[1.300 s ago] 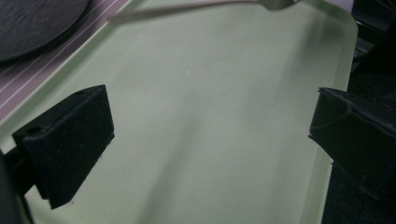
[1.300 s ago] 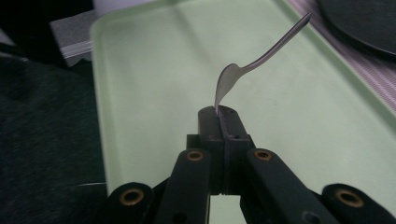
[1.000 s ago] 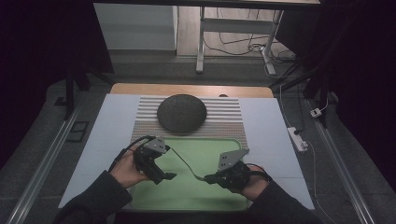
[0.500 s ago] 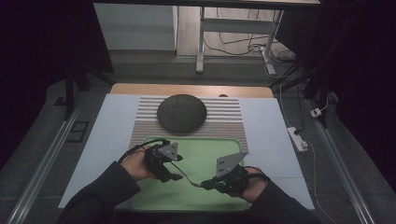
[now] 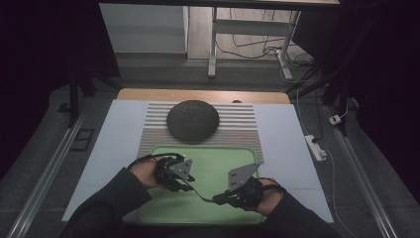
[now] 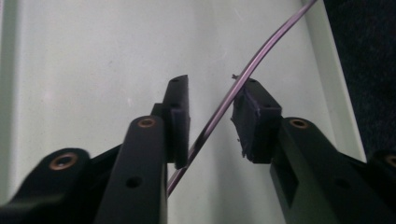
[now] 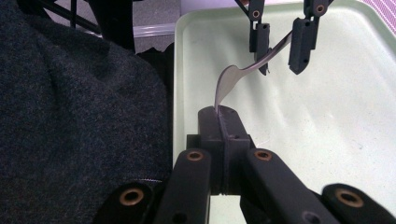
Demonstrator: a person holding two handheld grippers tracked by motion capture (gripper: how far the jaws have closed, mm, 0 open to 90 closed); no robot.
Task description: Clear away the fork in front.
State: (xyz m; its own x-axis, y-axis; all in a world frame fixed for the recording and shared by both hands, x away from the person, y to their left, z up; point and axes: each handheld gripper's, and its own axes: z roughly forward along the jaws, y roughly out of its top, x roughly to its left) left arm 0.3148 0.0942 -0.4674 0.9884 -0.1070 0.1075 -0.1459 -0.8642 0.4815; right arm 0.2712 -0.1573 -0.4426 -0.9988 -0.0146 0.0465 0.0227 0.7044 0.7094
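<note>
A thin metal utensil [image 5: 203, 195] hangs over the green tray [image 5: 218, 163], and I cannot tell whether it is a spoon or a fork. My right gripper [image 5: 219, 200] is shut on its wide end [image 7: 227, 77]. The slim handle [image 6: 261, 56] runs up between the pads of my left gripper [image 6: 212, 116]. Those jaws have just been closing around it. A gap still shows beside the handle, so the pads do not clamp it. From the right gripper view, the left gripper [image 7: 280, 42] straddles the handle at the tray's far end.
A dark round domed object [image 5: 193, 119] sits on a striped mat [image 5: 242, 131] behind the tray. White table surface [image 5: 292, 139] lies to both sides. The person's dark sleeve [image 7: 70, 93] is close on the left of the right gripper.
My left gripper has shifted slightly right onto the utensil's handle and its jaws have narrowed around it. The right gripper has stayed put, still clamped on the utensil.
</note>
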